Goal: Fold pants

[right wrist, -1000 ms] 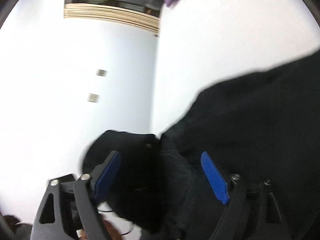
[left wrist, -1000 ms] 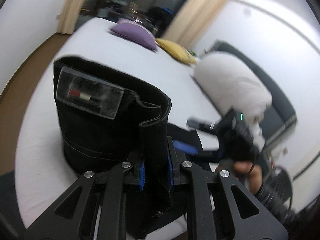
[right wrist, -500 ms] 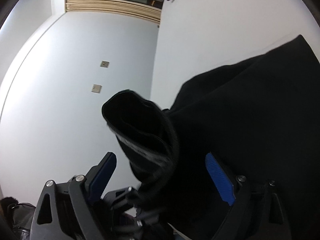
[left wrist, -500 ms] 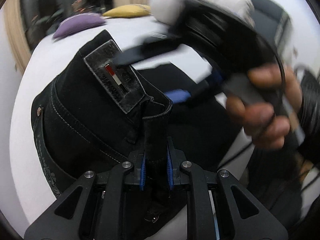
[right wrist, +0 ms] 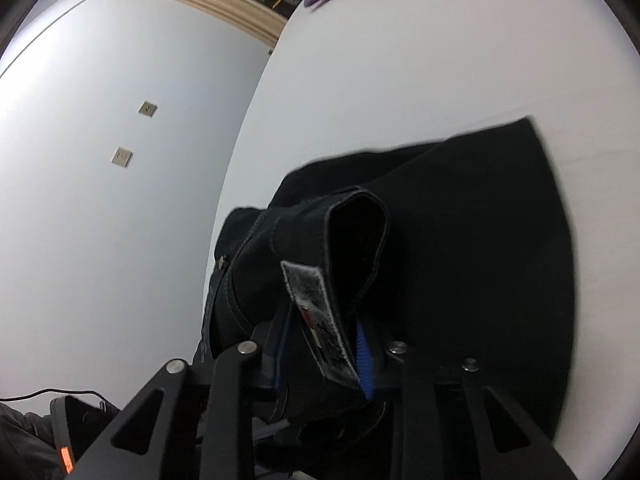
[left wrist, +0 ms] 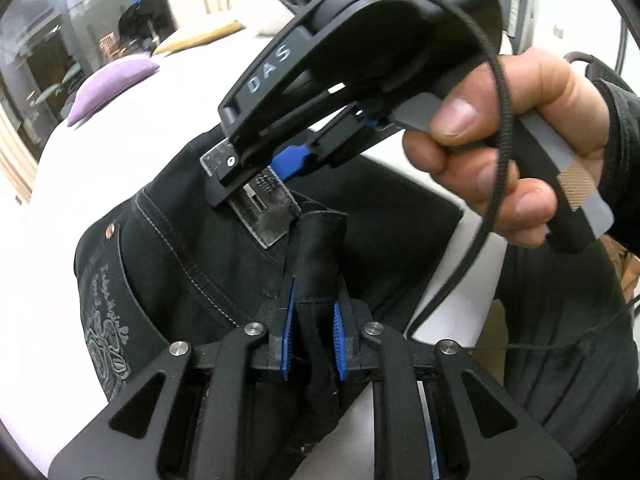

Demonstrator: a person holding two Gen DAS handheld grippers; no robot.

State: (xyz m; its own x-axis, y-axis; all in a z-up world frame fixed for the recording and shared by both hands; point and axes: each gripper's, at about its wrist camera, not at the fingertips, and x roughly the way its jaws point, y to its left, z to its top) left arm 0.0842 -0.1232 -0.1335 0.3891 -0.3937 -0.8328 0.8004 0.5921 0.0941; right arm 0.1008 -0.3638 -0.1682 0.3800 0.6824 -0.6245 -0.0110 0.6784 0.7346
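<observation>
Swung in since a second ago, my right hand-held gripper (right wrist: 324, 344) is closing onto the black denim pants' waistband (right wrist: 320, 320); my left hand-held gripper (left wrist: 314, 324) pinches the pants' fold.

pants (left wrist: 188, 264) | black denim, grey waistband patch, white stitching | waistband bunched, raised | rest on white bed

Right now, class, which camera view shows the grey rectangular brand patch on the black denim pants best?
The left wrist view: the grey rectangular brand patch lies flat and mostly face-on, partly covered by the right tool. The right wrist view shows it edge-on and foreshortened between that tool's pads.
</observation>
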